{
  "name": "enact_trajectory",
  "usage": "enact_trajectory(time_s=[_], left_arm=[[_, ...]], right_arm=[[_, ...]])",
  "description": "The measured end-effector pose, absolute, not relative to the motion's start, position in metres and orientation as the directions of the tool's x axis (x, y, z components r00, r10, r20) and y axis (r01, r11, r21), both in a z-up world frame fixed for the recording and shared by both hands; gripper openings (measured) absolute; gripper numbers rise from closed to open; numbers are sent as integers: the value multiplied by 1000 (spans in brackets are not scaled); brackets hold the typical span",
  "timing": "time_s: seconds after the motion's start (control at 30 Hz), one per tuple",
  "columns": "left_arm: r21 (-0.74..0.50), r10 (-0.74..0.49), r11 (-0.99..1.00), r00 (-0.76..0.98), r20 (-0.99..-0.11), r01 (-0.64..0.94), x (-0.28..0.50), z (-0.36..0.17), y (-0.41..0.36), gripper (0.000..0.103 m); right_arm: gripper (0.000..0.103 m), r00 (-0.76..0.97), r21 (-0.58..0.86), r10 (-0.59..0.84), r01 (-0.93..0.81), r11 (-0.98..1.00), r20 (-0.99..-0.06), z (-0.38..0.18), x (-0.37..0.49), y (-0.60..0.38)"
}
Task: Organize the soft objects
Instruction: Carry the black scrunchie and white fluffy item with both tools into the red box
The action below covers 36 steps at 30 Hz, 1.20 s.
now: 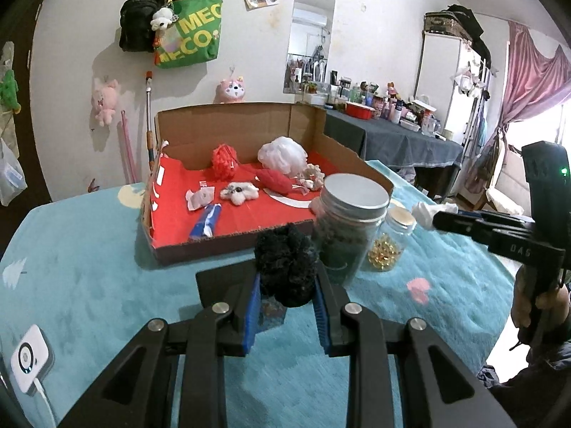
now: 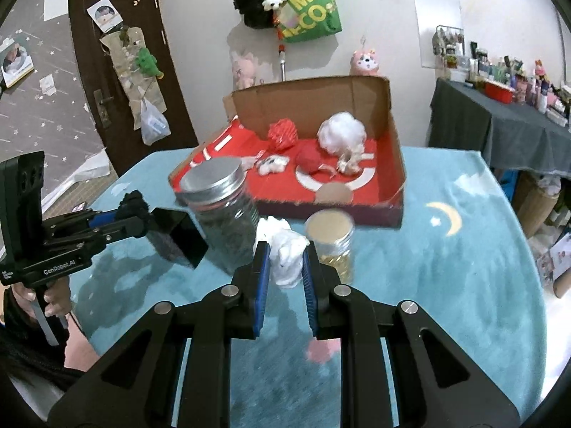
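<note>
A black fluffy ball (image 1: 285, 267) is clamped between the blue pads of the left gripper (image 1: 285, 287), held just above the desk (image 1: 89, 267), which is covered with a turquoise blanket. A white soft lump (image 2: 285, 253), possibly a small plush toy though its shape is blurred, is pinched between the pads of the right gripper (image 2: 285, 267). Both grippers are seen in front of the large glass jar (image 1: 348, 228), which is taken as the landmark here.

The jar is closed with a silver screw lid and stands upright on the desk. Just beside it, on its right in the left wrist view, a smaller glass jar (image 1: 390, 240) with gold pieces inside is set. Behind the large jar an open cardboard box (image 1: 228, 128) with a red floor is placed. Inside the box, behind the jar, a white mesh puff (image 1: 282, 153), a red mesh puff (image 1: 224, 162), a red soft ball (image 1: 276, 180), a small white plush (image 1: 239, 192) and a cream knitted item (image 1: 310, 176) are scattered. A blue and white packet (image 1: 207, 219) is laid near the front edge of the box.

To the left of the jar, a flat black square (image 2: 176, 237) is seen beneath the left gripper. Far behind the jar, a green tote bag (image 1: 191, 32) is hung on the wall.
</note>
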State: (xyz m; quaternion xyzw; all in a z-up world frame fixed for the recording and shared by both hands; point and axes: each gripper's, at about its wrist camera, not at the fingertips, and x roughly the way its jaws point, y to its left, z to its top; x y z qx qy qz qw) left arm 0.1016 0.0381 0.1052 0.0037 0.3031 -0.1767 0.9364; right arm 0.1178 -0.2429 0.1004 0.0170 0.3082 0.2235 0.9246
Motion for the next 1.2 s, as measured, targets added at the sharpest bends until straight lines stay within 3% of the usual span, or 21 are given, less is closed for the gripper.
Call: enact_trajectory(time_s=[0.33, 0.7, 1.2], left_arm=[[-47, -330, 924, 728, -601, 380, 135, 120, 40, 28], [42, -311, 875, 625, -716, 483, 198, 123, 26, 28], [-40, -337, 818, 422, -842, 574, 288, 95, 6, 29]], right_arm=[[17, 711, 134, 424, -428, 894, -561, 117, 147, -247], [17, 595, 89, 452, -538, 838, -665, 124, 220, -228], [17, 323, 178, 461, -627, 758, -826, 87, 326, -172]])
